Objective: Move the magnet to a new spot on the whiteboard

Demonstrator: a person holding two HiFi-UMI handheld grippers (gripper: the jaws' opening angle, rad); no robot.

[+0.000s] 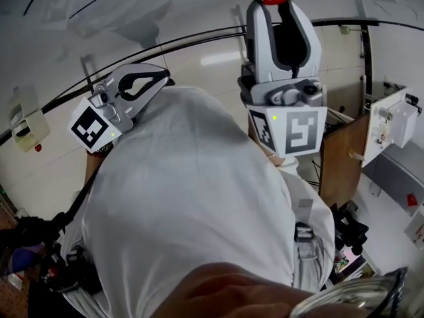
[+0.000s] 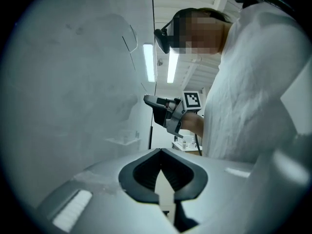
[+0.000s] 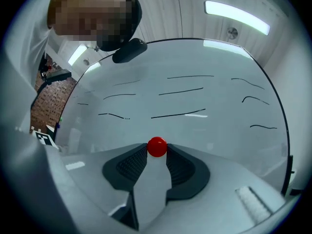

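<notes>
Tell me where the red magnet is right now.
In the right gripper view the red magnet is pinched at the tips of the right tongs, in front of the whiteboard.

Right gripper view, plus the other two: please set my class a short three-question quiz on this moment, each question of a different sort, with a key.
1. True or false: the right gripper is shut on the red magnet.
2. Multiple choice: what is between the jaws of the left gripper? A) nothing, the jaws are together; B) a marker pen; C) a second magnet.
3. Fill in the blank: the black marker lines in front of the right gripper are drawn on the ____.

Key: 1 true; 2 A; 3 whiteboard.
</notes>
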